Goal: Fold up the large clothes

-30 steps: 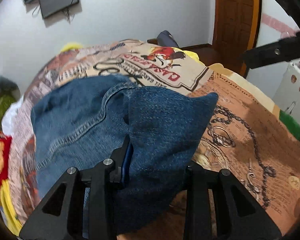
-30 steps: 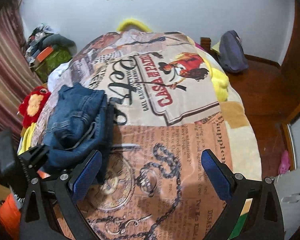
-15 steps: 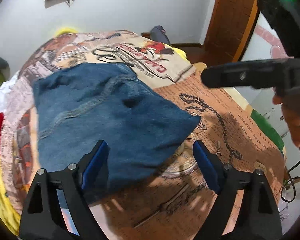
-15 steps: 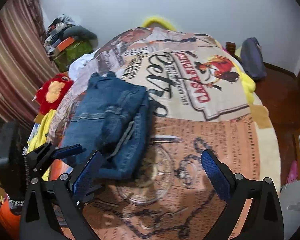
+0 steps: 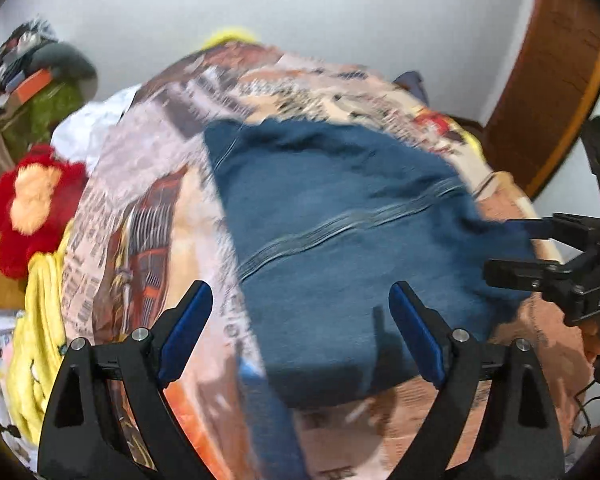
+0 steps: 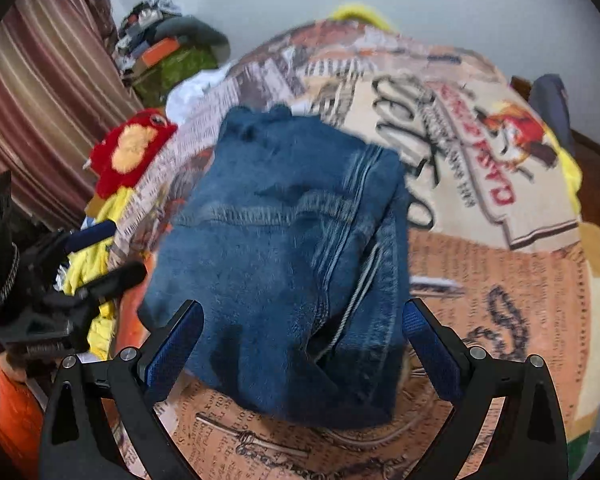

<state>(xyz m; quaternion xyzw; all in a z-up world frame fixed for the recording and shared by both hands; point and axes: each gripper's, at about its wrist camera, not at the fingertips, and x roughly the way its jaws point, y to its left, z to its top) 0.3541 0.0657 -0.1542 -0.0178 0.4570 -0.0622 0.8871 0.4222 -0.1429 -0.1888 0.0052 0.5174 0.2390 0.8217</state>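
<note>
Jeans (image 6: 288, 256) folded into thick bundle, sitting on printed bedspread (image 6: 500, 280). Left gripper (image 5: 300, 332) wide apart, empty, hovering near edge. Right gripper (image 6: 304, 344) same deal, spread, nothing pinched.

blur: bedspread (image 5: 148, 208) print unreadable | hidden: bedspread under jeans (image 5: 340, 240) | cut off: red plush toy (image 5: 24, 204)

Bed w/ printed newspaper-style blanket (image 6: 500, 280) is carrying folded blue jeans (image 6: 284, 256); red plush toy (image 6: 130, 152) is lying at edge.
</note>
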